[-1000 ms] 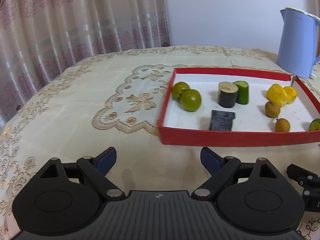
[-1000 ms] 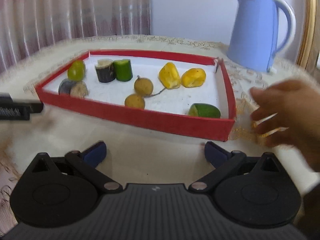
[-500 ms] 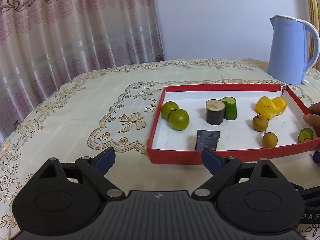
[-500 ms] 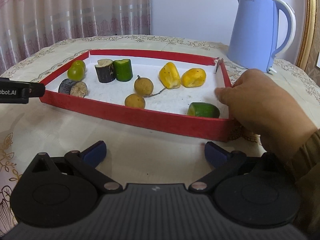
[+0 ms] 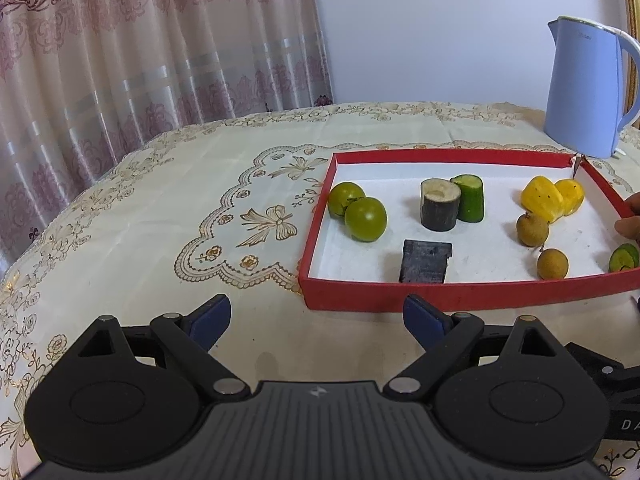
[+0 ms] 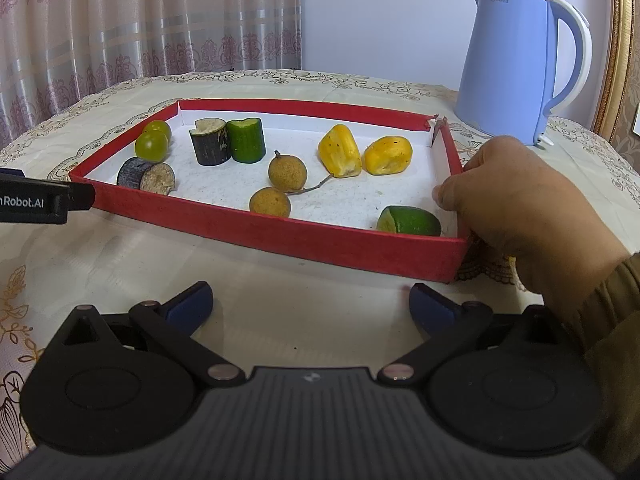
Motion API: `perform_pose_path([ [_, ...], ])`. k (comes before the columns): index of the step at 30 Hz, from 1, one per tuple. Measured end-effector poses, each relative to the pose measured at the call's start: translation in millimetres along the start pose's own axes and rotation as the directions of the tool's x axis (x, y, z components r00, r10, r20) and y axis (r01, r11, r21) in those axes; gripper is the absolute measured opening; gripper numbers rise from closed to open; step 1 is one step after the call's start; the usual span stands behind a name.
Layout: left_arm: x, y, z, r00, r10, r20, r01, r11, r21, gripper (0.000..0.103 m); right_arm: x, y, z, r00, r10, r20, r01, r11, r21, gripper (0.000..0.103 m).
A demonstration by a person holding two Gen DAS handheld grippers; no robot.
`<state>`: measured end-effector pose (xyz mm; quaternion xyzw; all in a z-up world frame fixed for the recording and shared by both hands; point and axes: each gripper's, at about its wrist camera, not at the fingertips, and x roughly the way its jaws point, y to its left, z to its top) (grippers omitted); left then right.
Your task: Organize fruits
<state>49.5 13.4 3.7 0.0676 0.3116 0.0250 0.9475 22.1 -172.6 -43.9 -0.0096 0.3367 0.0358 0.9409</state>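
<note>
A red tray (image 5: 460,296) (image 6: 320,240) with a white floor holds two green round fruits (image 5: 365,219) (image 6: 151,146). It also holds an upright dark cane piece (image 5: 439,206) (image 6: 210,142), a second one lying down (image 5: 426,267) (image 6: 146,176), an upright cucumber piece (image 5: 469,198) (image 6: 246,140) and another lying down (image 6: 408,220). Two yellow pieces (image 5: 542,199) (image 6: 340,150) and two brown longans (image 5: 532,230) (image 6: 287,171) are there too. My left gripper (image 5: 316,320) and right gripper (image 6: 311,305) both stand open and empty over the cloth, short of the tray's near wall.
A bare hand (image 6: 520,208) grips the tray's right wall, its sleeve beside my right gripper. A blue kettle (image 5: 584,88) (image 6: 516,64) stands behind the tray's far right corner. The embroidered tablecloth (image 5: 168,208) spreads left toward a curtain.
The hand came in from the right and closed on the tray's right wall. The left view has shifted, so the tray sits slightly farther off. Both grippers stay open.
</note>
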Motion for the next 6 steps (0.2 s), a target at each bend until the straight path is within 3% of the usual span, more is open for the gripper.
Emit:
perform_pose_path([
  [6,1.9,1.2,-1.1,1.0,0.009,-0.01,-0.009,1.0,0.01,0.094,0.0,0.0,0.0,1.0,0.0,0.0,0.0,1.0,0.0,0.103],
])
